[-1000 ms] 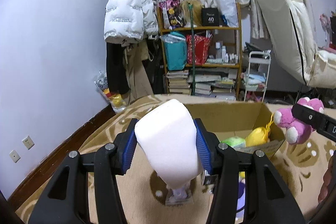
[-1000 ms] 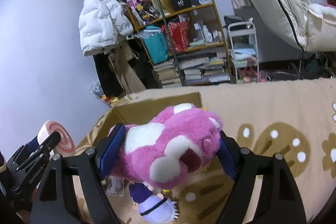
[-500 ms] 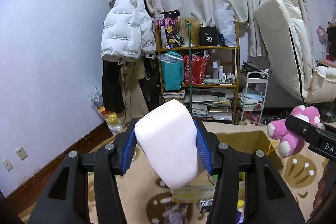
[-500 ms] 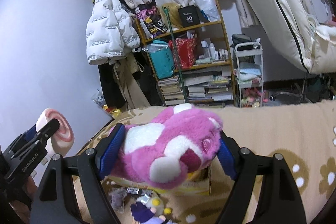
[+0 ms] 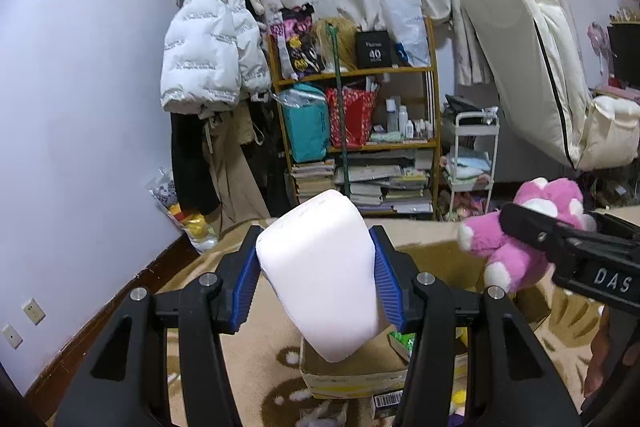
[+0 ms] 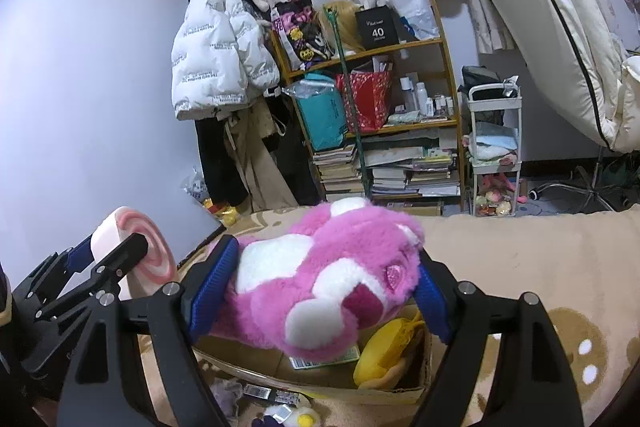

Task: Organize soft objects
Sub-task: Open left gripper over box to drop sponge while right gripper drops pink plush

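Observation:
My left gripper (image 5: 316,267) is shut on a white soft cushion (image 5: 320,287); the right wrist view shows the cushion's pink swirl face (image 6: 140,251). My right gripper (image 6: 322,293) is shut on a pink and white plush bear (image 6: 320,267), which also shows at the right of the left wrist view (image 5: 516,255). Both loads hang over an open cardboard box (image 6: 400,393) on the tan rug. A yellow plush (image 6: 384,351) lies inside the box. In the left wrist view the cushion hides most of the box (image 5: 352,379).
Loose small toys (image 6: 288,415) lie on the rug in front of the box. Behind stand a crowded wooden shelf (image 5: 360,147), a hanging white jacket (image 5: 208,67), a white cart (image 5: 474,155) and a leaning mattress (image 5: 532,59). A person's hand (image 5: 600,367) shows at the right.
Both grippers have moved forward with their loads still held. The box has slid lower in both views and now sits beneath the cushion and the bear.

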Demonstrator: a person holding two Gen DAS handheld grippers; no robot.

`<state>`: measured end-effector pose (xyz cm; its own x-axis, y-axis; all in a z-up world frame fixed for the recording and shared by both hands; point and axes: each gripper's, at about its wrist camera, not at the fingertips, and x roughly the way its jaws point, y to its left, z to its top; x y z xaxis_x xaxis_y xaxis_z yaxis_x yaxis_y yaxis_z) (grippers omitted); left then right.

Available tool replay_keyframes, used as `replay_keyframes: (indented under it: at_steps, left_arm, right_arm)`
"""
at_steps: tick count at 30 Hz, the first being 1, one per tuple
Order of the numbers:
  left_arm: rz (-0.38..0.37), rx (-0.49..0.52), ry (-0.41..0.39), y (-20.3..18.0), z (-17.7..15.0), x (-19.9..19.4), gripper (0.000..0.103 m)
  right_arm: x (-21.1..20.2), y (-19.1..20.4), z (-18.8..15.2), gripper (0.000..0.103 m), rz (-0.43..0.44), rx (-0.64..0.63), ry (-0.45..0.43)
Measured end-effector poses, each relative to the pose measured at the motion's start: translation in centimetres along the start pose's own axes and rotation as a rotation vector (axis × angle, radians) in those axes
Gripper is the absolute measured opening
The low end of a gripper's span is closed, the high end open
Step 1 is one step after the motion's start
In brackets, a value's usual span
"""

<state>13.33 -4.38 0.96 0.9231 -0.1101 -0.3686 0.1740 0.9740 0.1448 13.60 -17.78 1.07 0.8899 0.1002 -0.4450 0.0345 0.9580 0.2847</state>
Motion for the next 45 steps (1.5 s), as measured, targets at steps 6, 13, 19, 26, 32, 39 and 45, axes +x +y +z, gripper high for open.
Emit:
replay_keyframes:
  at_steps: [6, 13, 19, 26, 32, 39, 45]
  left_arm:
    - [-0.034, 0.0, 0.068, -0.3, -1.2, 2.2, 0.052]
    - [-0.07, -0.019, 0.14, 0.1, -2.8, 4.2, 0.052]
    - [-0.091, -0.028, 0.188, 0.0, -3.6, 5.2, 0.053]
    - [-0.098, -0.023, 0.204, -0.3, -3.9, 5.5, 0.054]
    - [-0.108, -0.028, 0.186, -0.1, -3.7, 5.2, 0.054]
    - [-0.179, -0.069, 0.154, 0.1, -3.3, 4.5, 0.054]
    - [-0.152, -0.029, 0.184, -0.8, -3.7, 5.2, 0.058]
  right_arm:
    - [2.4, -1.0, -1.7, 0.086, 0.027, 0.005, 0.085]
    - [4.0, -1.3, -3.1, 0.086, 0.005, -0.011, 0.125]
    - [4.8, -1.8, -3.6, 0.086, -0.007, 0.001, 0.136]
    - [5.2, -2.3, -3.7, 0.087, -0.017, 0.026, 0.148]
    - [5.2, -2.3, -3.6, 0.087, -0.021, 0.028, 0.145]
    - [4.9, -2.8, -3.5, 0.088, -0.025, 0.03, 0.134]
    - [4.8, -3.1, -3.5, 0.088, -0.033, 0.044, 0.143]
